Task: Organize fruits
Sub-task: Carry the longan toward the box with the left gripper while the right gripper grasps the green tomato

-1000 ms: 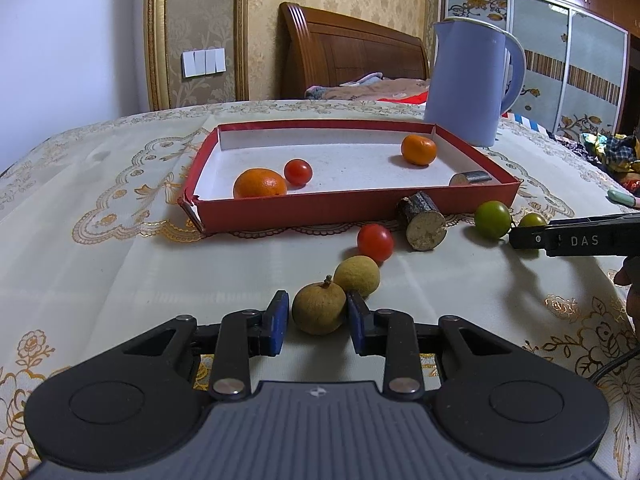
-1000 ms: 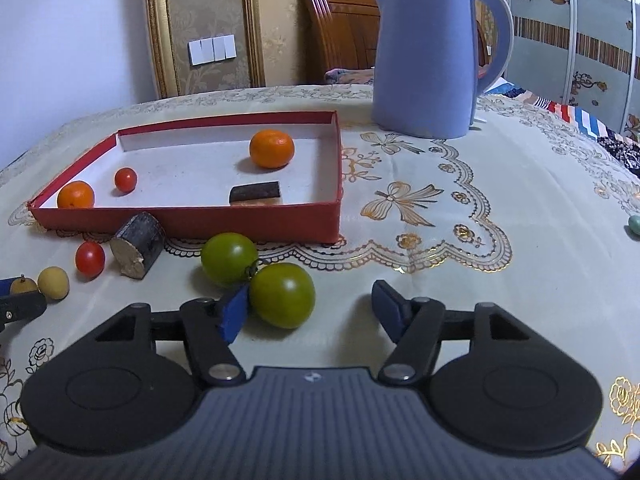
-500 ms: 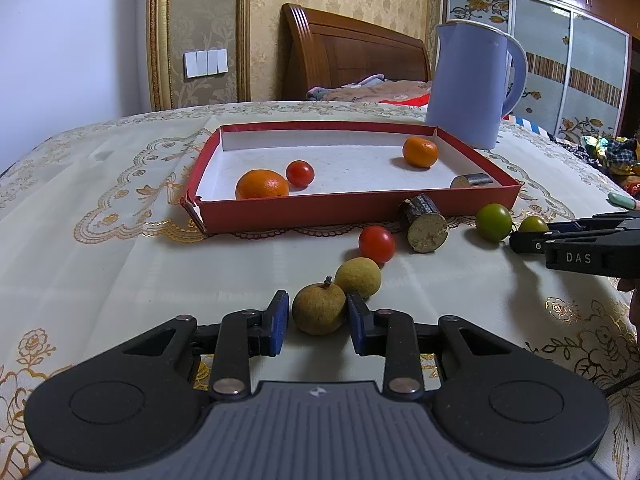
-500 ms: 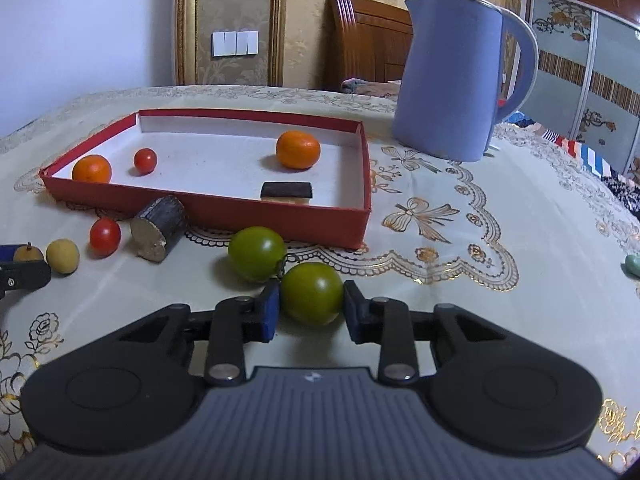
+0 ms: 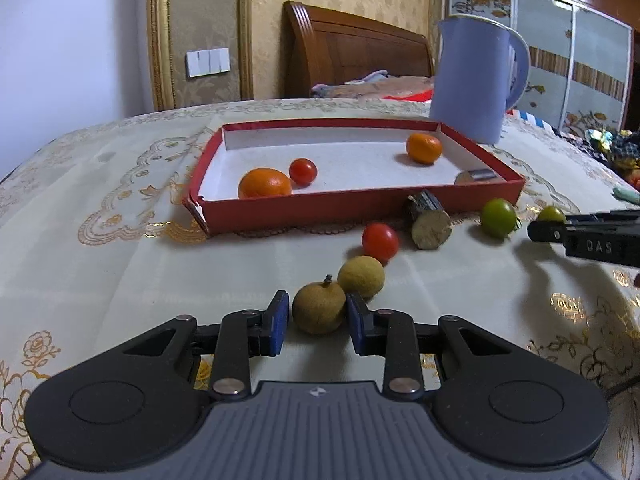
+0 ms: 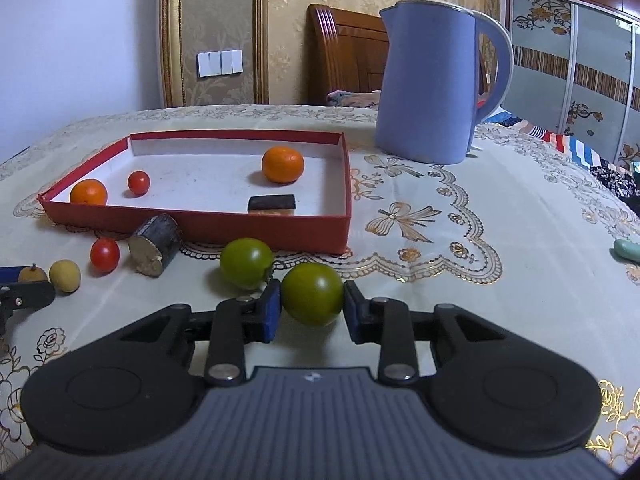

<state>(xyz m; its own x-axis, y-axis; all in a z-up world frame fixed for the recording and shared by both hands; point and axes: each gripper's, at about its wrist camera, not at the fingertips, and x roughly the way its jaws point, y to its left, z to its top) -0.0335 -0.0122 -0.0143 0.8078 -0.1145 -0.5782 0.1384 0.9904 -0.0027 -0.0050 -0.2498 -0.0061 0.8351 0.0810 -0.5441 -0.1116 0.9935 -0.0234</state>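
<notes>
A cream embroidered tablecloth covers the whole surface, and on it stands a tall blue kettle just beyond the far right corner of a shallow red tray. The tray already holds two oranges, a cherry tomato and a small dark block, so the sorting looks partly done, with several fruits left out on the cloth in front of its near wall. A short wooden log lies tipped against that wall, with a loose red tomato beside it. The right gripper has its blue pads pressed on either side of a green tomato, gripping it narrowly, while a second green tomato sits just to its left, close to or touching the left pad. The left gripper is drawn in narrow around a brown longan; its right pad touches the fruit, while a sliver of cloth may show at the left pad, so the hold is probably made but not plainly firm. A paler longan rests against the held one on its far right side. What matters next is that the tray lies straight ahead and slightly left of both tools, with its long side across their line; the right gripper's fruit sits nearer the tray's right end, so a lift over the near wall is likely the shorter path for that hand.
</notes>
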